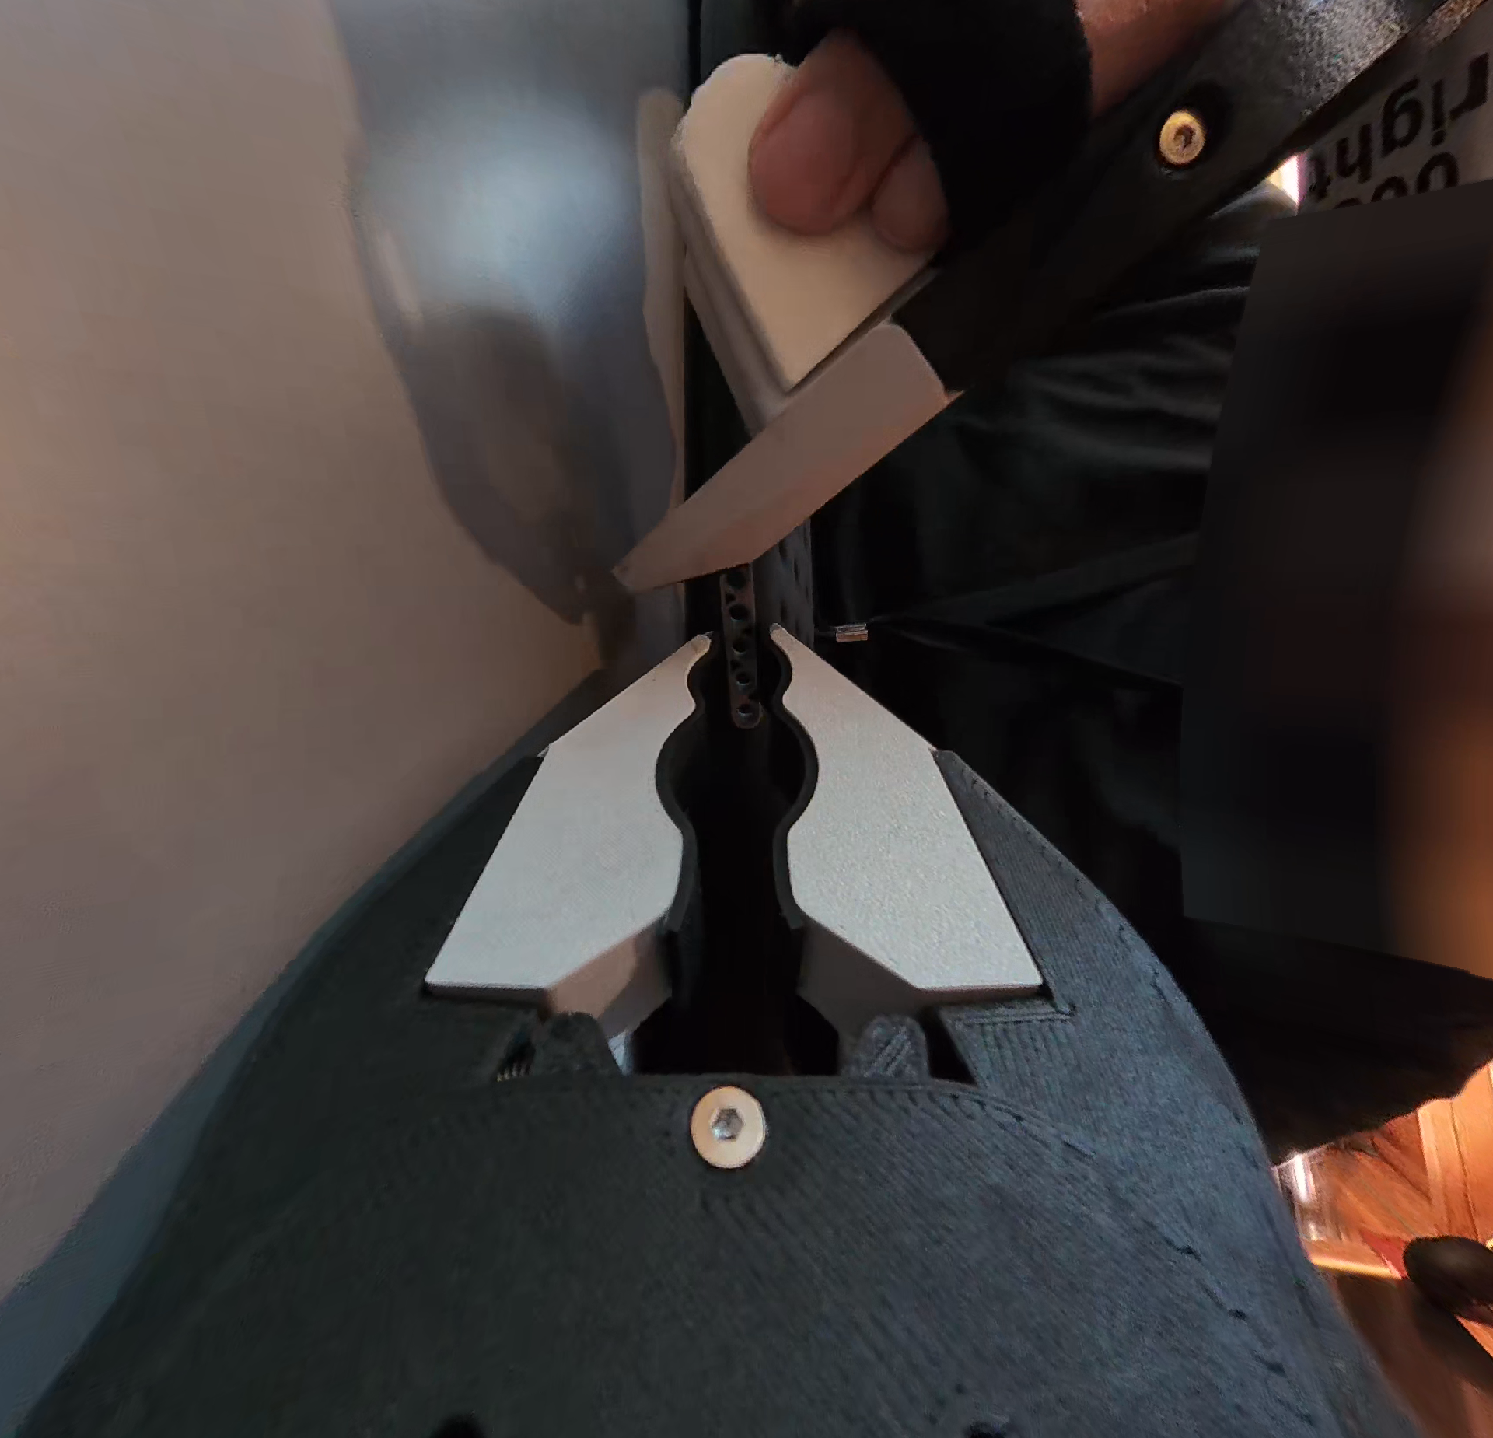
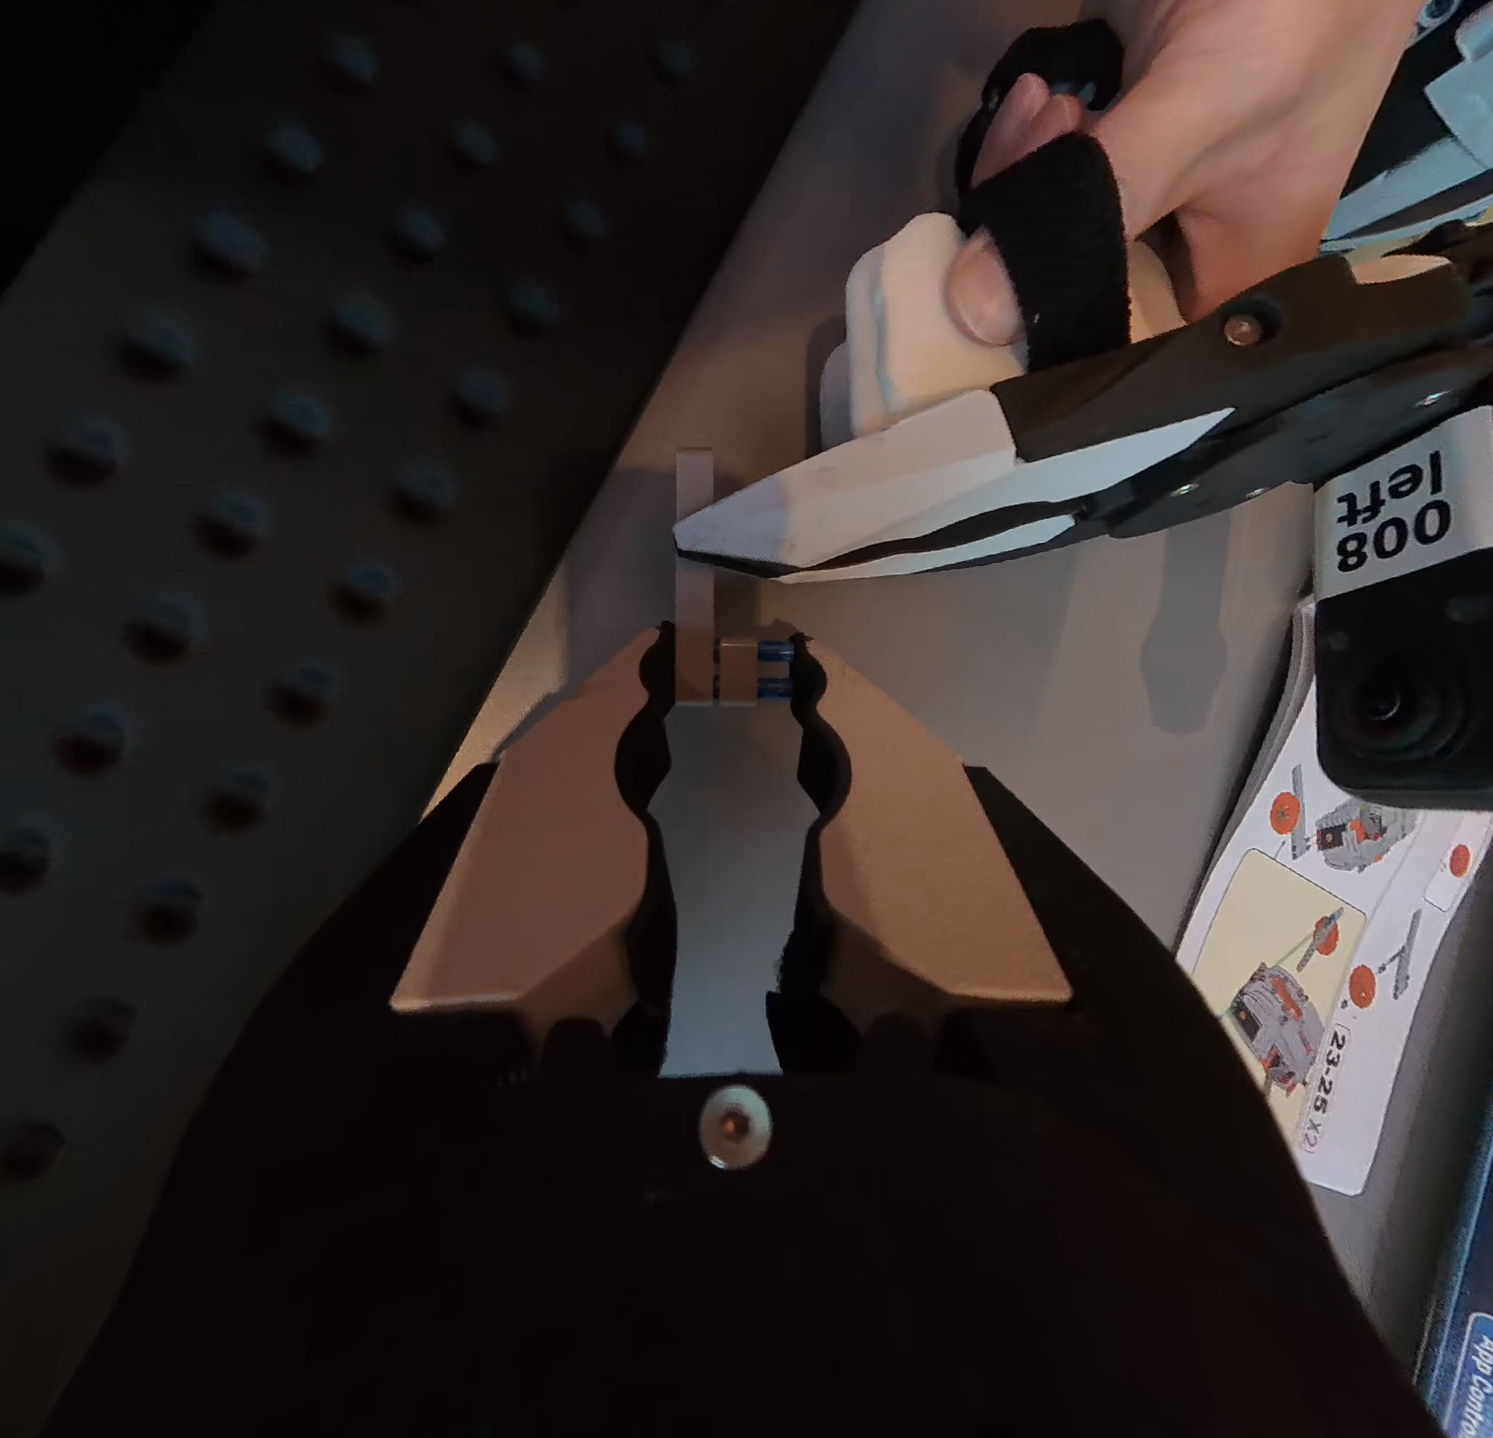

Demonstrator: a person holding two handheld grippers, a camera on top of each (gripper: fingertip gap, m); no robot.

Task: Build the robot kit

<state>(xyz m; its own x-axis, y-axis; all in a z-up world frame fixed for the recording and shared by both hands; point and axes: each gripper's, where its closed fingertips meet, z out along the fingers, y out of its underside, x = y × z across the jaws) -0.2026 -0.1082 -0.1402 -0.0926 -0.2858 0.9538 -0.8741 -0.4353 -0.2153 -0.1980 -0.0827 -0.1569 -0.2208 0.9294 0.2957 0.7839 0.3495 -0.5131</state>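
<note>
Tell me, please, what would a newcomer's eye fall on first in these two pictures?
In the right wrist view, the right gripper at the centre pinches a pale building-toy beam with a small block and blue pins, while the left gripper comes in from the right beside it. To the left lies a dark studded board; an instruction sheet lies at the right. In the left wrist view, the same beam, seen edge-on, stands dark between the left gripper's fingertips.

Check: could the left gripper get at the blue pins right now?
Probably not: the right gripper brackets the blue pins and beam, and the left gripper is itself gripping that beam.
</note>
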